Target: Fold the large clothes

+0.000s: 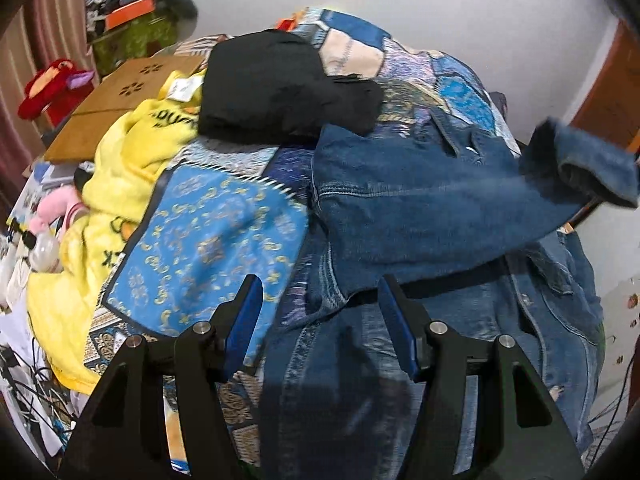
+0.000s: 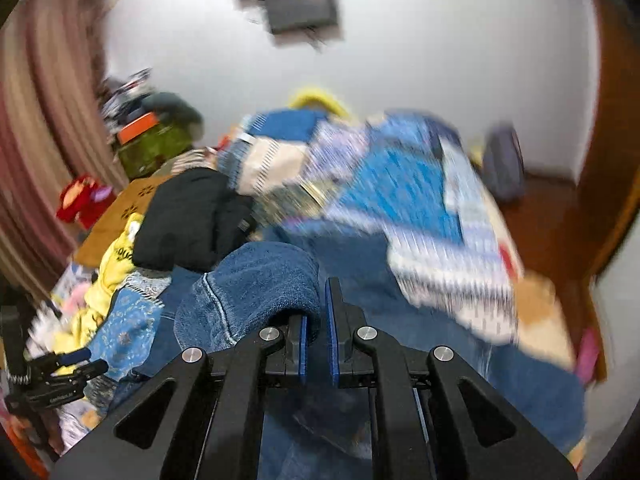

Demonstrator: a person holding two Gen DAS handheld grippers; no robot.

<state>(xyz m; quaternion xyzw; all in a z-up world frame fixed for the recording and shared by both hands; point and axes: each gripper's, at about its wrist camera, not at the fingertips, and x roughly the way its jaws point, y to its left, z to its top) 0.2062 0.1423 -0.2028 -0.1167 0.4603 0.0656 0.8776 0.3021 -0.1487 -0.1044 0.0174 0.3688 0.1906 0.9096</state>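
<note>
Denim jacket (image 1: 400, 208) on patterned bedspread (image 1: 208, 248); right gripper (image 2: 316, 312) fingers pinch sleeve, apparently; left gripper (image 1: 318, 300) fingers wide.

1 blue jean jacket (image 1: 420, 200). 1 black cloth thing (image 1: 276, 88). 1 yellow fuzzy blanket (image 1: 132, 168). 1 big blue patchwork bed cover (image 1: 208, 248). 1 brown board w/ flower holes (image 1: 120, 108). 1 red soft toy (image 1: 52, 88). 1 green box (image 1: 136, 40). 2 grippers: left gripper (image 1: 318, 312) & right gripper (image 2: 316, 320).
</note>
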